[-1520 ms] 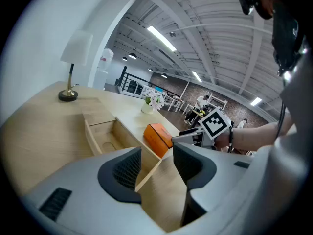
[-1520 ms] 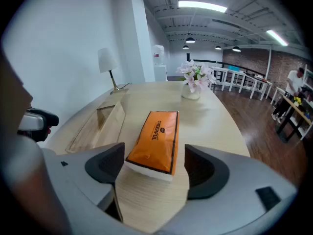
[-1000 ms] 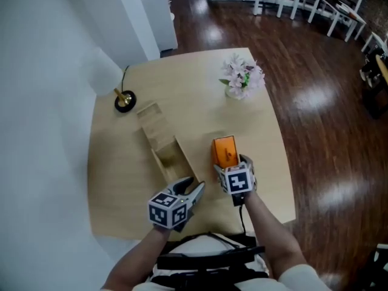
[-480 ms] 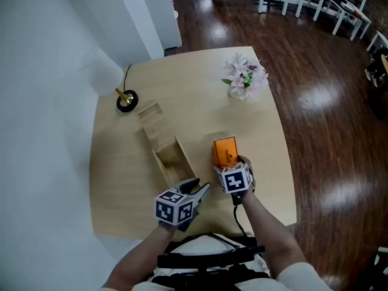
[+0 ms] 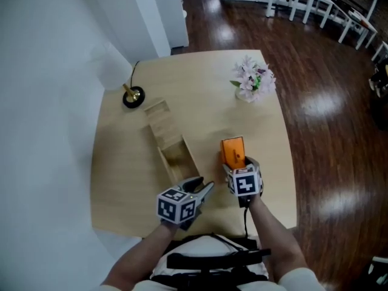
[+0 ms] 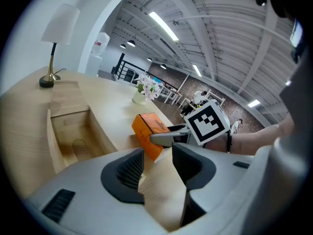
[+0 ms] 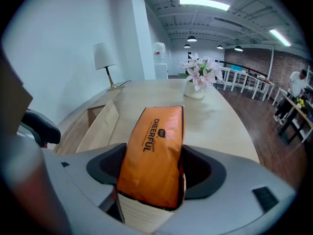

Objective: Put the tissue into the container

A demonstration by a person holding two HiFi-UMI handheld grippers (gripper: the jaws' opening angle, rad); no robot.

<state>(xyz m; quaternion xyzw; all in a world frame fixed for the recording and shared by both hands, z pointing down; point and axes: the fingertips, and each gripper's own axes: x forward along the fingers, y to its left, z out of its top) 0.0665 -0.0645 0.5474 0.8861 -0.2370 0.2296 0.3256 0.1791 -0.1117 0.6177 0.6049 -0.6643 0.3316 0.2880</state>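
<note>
The right gripper (image 7: 154, 169) points forward and steeply down at the counter (image 5: 121, 174), its forearm reaching in from the near edge. Its jaws have just been closing and now sit against both long sides of the orange tissue pack (image 7: 155, 151). The pack's near end is between the jaws and the rest runs straight ahead of them, resting on the counter. The left gripper (image 5: 204, 185) is held lower and closer to the person, tilted down more gently and angled toward the right jaws, just beside them. Its jaws stand a little apart with only bare counter between them. The wooden container (image 5: 176, 156) lies ahead of the left jaws and to the left of the right jaws, near the pack but apart from it, with its open compartment empty. Far beyond both jaws stand a lamp (image 5: 133, 96) and a vase of flowers (image 5: 253, 80).
</note>
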